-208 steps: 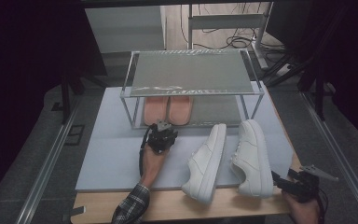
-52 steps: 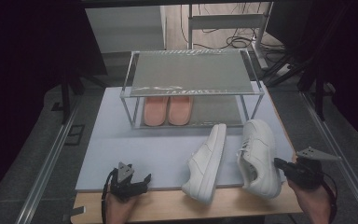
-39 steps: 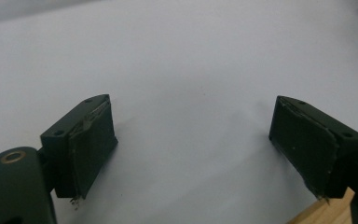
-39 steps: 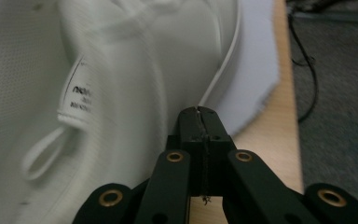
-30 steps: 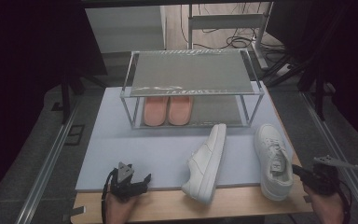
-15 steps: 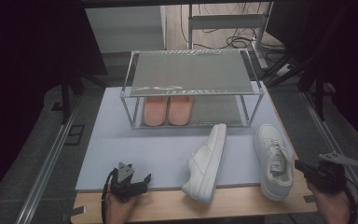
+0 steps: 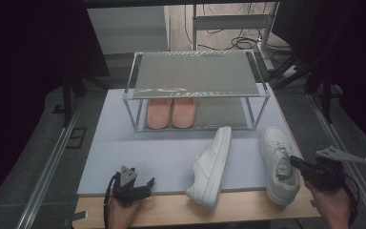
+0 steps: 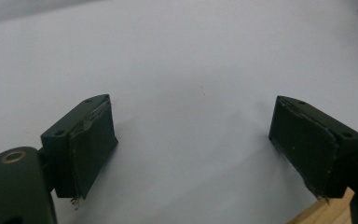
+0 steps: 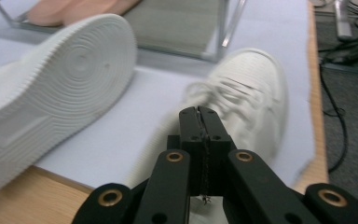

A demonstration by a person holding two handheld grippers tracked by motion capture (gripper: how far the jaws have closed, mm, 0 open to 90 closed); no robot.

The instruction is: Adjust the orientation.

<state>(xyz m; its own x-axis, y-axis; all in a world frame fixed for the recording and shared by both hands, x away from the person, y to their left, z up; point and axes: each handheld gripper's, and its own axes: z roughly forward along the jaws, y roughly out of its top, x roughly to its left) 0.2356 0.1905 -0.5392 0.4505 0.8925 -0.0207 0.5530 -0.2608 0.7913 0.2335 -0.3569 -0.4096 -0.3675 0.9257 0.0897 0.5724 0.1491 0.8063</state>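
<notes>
I see the metal rack point(image 7: 198, 83) at the far side of the mat point(image 7: 171, 152), pink slippers point(image 7: 171, 112) beneath it. One white sneaker point(image 7: 279, 162) stands upright near the mat's right edge; the other sneaker point(image 7: 212, 166) lies on its side beside it. Right gripper point(image 9: 204, 122): jaws pressed together, empty, over the upright sneaker's heel. Left gripper point(image 8: 193, 154): jaws spread, empty.

the right gripper point(image 9: 204, 116), fingers point(image 9: 189, 126) pressed together, hangs over an upright white sneaker point(image 9: 247, 93) beside a tipped one point(image 9: 60, 79).
</notes>
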